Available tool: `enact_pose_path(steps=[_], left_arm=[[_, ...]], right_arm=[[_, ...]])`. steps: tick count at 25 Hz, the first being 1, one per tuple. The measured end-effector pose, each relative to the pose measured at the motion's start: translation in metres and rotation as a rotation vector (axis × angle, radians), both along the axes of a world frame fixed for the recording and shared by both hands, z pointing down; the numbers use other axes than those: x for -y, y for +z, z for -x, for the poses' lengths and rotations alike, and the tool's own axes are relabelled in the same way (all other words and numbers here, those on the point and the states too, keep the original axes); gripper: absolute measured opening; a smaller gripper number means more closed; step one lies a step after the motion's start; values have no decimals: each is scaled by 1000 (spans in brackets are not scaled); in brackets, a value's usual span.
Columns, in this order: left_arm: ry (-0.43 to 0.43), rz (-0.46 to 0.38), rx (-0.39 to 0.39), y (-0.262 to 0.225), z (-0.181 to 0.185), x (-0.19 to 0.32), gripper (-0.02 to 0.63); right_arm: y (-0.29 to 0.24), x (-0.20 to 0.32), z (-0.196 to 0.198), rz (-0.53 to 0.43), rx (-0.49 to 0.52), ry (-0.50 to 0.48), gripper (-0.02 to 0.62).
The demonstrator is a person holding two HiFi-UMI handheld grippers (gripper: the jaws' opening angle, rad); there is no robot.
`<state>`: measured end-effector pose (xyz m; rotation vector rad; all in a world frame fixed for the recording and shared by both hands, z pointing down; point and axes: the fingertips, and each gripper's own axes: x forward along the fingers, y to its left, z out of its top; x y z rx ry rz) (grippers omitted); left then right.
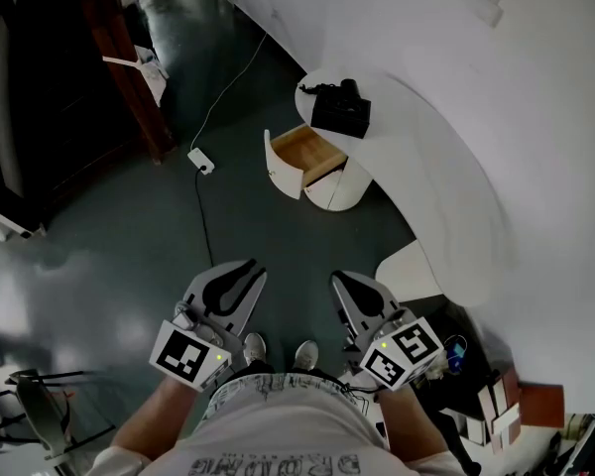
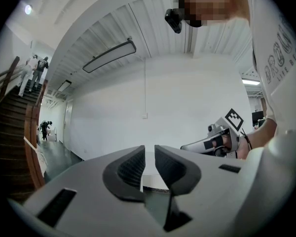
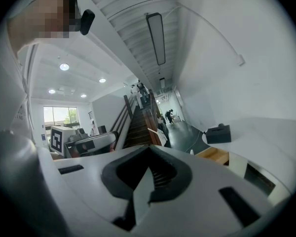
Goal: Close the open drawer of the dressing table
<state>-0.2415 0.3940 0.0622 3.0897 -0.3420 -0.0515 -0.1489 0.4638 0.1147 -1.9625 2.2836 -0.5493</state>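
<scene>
Drawer [image 1: 307,155] of the white dressing table [image 1: 416,117] stands pulled out, its bare wooden inside showing and its white curved front panel [image 1: 281,168] swung away from the table's rounded end, over the dark floor [image 1: 129,246]. In the right gripper view the same drawer [image 3: 214,155] shows its wooden tray open just below the worktop edge. A black box [image 1: 340,114] sits on the worktop directly above the drawer, close to the table's rounded end. A thin white cable [image 1: 228,87] runs across the floor away from the dressing table and ends at a white power strip [image 1: 200,161] lying near the drawer front.

Both grippers are held well short of the dressing table, side by side and apart from it, above the person's shoes [image 1: 255,346]. The left gripper [image 1: 242,268] has its jaws a narrow gap apart, and the left gripper view shows nothing between them, only the white wall beyond [image 2: 149,150]. The right gripper [image 1: 345,280] has its jaws pressed together with nothing held, pointing toward the dressing table's open drawer [image 3: 149,151]. A dark wooden staircase [image 3: 138,125] rises farther off, beyond the dressing table
</scene>
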Motion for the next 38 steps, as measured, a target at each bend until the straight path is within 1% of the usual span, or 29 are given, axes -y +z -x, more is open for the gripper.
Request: enact_pose_path(steps=[11, 19, 28, 38], left_arm=[[-16, 0, 7, 2, -3, -2, 104], [-38, 8, 15, 7, -11, -8, 138], [-67, 26, 32, 16, -25, -23, 170], [-119, 8, 24, 13, -44, -45, 172]], right_arm=[[2, -4, -5, 2, 5, -3, 8], [5, -15, -16, 4, 14, 0, 8], [11, -29, -29, 7, 27, -30, 8], [11, -49, -54, -13, 22, -71, 8]])
